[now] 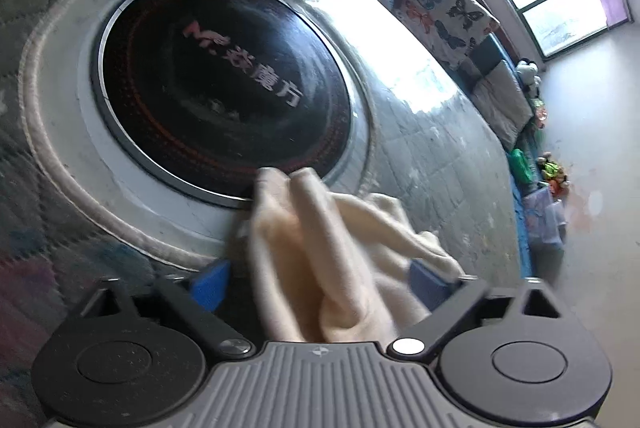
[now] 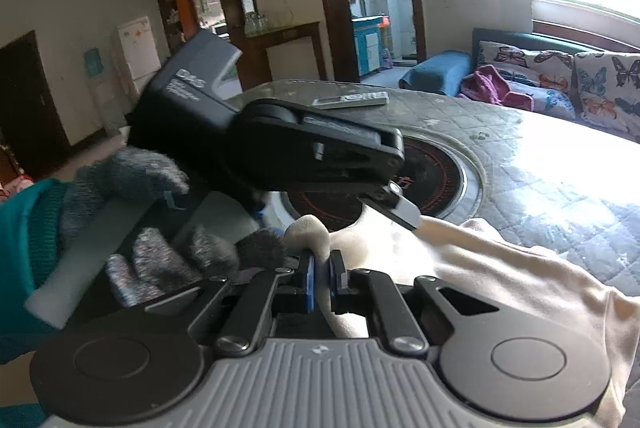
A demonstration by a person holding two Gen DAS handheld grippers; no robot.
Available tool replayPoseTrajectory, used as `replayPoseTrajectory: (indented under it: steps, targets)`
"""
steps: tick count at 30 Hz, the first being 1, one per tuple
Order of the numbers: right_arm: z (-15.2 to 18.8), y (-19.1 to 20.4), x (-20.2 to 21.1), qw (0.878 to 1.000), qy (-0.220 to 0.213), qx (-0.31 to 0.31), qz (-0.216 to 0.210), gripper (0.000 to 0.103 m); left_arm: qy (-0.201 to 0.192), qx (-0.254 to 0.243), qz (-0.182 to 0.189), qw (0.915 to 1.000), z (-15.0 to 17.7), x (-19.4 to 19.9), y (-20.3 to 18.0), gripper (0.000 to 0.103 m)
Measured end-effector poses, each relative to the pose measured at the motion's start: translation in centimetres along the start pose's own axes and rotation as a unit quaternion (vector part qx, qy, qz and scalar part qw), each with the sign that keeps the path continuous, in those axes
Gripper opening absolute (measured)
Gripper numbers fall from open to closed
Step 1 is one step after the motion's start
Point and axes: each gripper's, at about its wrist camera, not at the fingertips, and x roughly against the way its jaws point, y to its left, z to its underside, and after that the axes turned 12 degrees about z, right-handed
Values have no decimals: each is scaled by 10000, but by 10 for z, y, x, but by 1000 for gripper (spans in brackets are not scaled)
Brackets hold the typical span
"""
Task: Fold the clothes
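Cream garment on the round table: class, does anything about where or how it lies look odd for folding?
Yes. The cream garment lies bunched in ridges, not flat, and one fold reaches over the rim of the black cooktop set into the table. The right claw pinches one fold; the left claw stands open around the bunch.

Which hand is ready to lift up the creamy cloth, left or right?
Probably the right. The right gripper is shut on a bunched fold of the cream cloth. The left gripper has cloth between its wide-open jaws, but its blue pads aren't pressing it.
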Motion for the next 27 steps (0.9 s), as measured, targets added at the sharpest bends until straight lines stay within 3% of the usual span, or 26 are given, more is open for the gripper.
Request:
replayPoseTrajectory:
  steps: [1,3,5,10,14,17,20,24,27]
  targets:
    - [0,0,2,10000,-14,1,-33,6,34,0,47,10000,0,-1,0,76]
    - [3,-1,4,10000,-13,14,-98,6,153,80,146,9997,0,-5,3,46]
    - [5,-5,4,9999,22,-27,-138,9,221,175,148,9995,2,-9,8,28]
    - [15,-38,15,9990,33,-441,98,21,182,111,170,9996,2,-3,17,24]
    - [23,-81,21,9932,82,-675,947,29,136,-78,83,9998,6,0,14,24]
    - [33,-121,23,9813,172,-1012,1626,40,108,-198,23,9997,8,-1,10,24]
    - [44,-156,21,9678,211,-1445,2049,52,95,-281,-33,9996,9,-2,7,24]
    - [60,-191,5,9571,353,-2087,1980,53,90,-399,-119,9991,9,-4,3,24]
    - [67,-198,-2,9579,316,-2271,1726,52,82,-527,-199,9984,10,-6,-1,24]
